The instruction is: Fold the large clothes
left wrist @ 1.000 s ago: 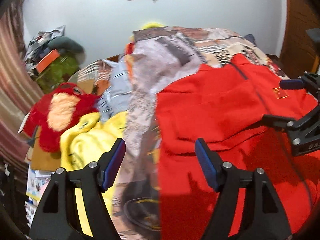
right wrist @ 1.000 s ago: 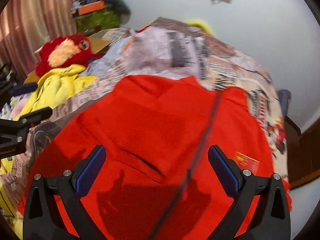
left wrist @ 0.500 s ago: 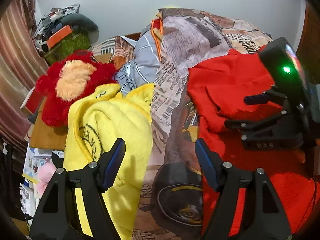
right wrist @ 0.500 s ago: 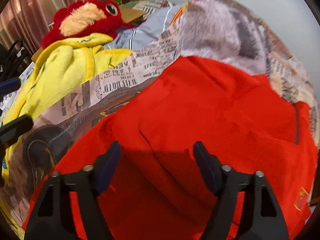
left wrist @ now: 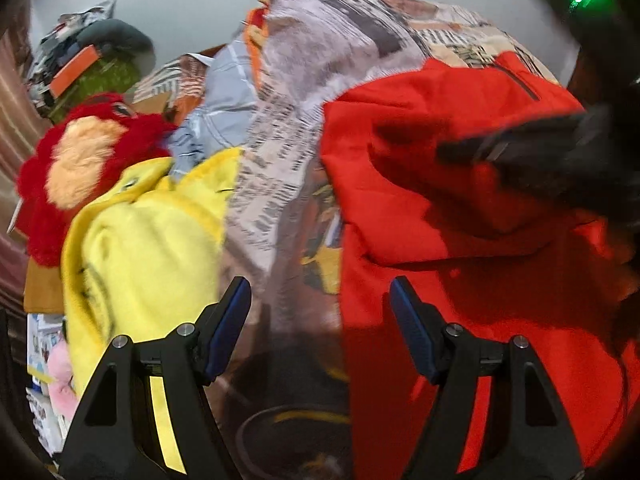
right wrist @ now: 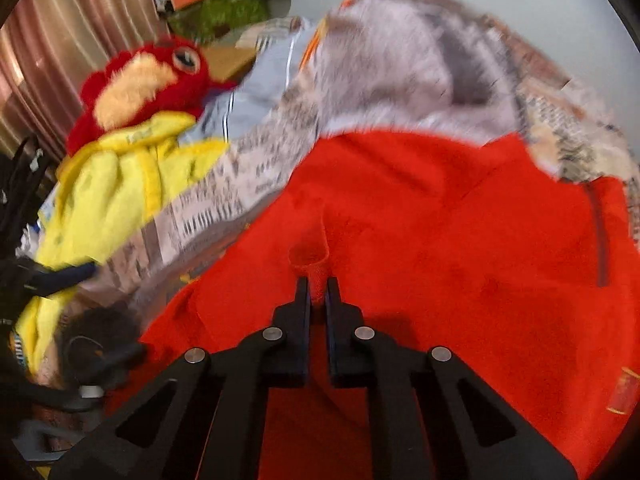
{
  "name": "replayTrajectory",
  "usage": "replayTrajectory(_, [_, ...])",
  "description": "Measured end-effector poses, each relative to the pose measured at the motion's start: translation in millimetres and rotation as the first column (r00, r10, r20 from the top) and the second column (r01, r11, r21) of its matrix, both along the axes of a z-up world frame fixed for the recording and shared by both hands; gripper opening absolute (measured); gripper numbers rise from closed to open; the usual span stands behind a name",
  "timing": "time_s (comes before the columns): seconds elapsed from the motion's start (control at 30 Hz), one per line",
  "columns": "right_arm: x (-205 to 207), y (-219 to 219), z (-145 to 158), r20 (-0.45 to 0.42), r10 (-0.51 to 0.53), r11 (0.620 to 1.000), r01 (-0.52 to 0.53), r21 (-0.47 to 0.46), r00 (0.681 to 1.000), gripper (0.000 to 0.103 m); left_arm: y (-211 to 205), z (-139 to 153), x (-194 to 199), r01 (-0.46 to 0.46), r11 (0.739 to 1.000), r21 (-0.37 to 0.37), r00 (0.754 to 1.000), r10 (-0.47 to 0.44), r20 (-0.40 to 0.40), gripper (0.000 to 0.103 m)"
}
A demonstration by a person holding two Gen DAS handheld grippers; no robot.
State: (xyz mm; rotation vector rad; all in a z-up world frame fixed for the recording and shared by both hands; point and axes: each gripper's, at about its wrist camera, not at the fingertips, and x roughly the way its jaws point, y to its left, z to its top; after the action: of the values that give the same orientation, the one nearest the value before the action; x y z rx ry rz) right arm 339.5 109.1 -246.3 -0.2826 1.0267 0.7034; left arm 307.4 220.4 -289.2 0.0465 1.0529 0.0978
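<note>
A large red fleece jacket [left wrist: 460, 208] lies spread on a bed with a newspaper-print cover [left wrist: 272, 184]; it also fills the right wrist view [right wrist: 440, 220]. My right gripper [right wrist: 318, 288] is shut on a pinched fold of the red jacket near its left part. It shows blurred at the right of the left wrist view [left wrist: 532, 140]. My left gripper [left wrist: 320, 312] is open and empty, above the jacket's left edge and the bed cover.
A yellow fleece garment [left wrist: 144, 240] lies left of the jacket, also in the right wrist view [right wrist: 116, 184]. A red plush toy [left wrist: 84, 160] sits behind it. A grey-blue cloth [left wrist: 220, 120] and a cluttered shelf [left wrist: 92, 64] are farther back.
My right gripper has closed on a fold of the red jacket. My left gripper stayed open and shifted a little toward the jacket's edge.
</note>
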Motion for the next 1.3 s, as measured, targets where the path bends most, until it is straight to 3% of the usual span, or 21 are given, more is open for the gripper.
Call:
replayTrajectory(0.1, [-1,-26,33,0.068,-0.042,0.998,0.039,0.053,0.997,0.005,-9,-13,15,0.021,0.996,0.082,0.999,-0.019,-0.031,0.071])
replayTrajectory(0.17, [1,-47,53,0.093,-0.077,0.993,0.068,0.094,0.993,0.005,-10,-20,24,0.021,0.995,0.095,0.998,-0.015,-0.060,0.071])
replayTrajectory(0.37, [8,-123,114,0.200,-0.219,0.964,0.180,0.197,0.955,0.005,-10,-38,37,0.003,0.999,-0.052,0.990,-0.011,-0.142,0.071])
replayTrajectory(0.6, [5,-209,147,0.249,-0.387,0.910,0.323,0.261,0.888,0.005,-1,-43,47,-0.149,0.985,-0.088,0.982,0.137,-0.133,0.077])
replayTrajectory(0.87, [-5,-271,125,0.219,-0.467,0.881,0.430,0.194,0.857,0.005,25,-43,48,-0.330,0.937,-0.111,0.942,0.319,-0.108,0.077])
replayTrajectory(1.07, [-16,-303,82,0.115,-0.495,0.867,0.481,0.129,0.861,0.005,17,-43,42,-0.328,0.942,-0.066,0.941,0.320,-0.105,0.077])
replayTrajectory(1.3, [-27,-331,35,-0.041,-0.530,0.843,0.532,0.081,0.847,0.006,16,-42,35,-0.337,0.939,-0.069,0.937,0.327,-0.126,0.077])
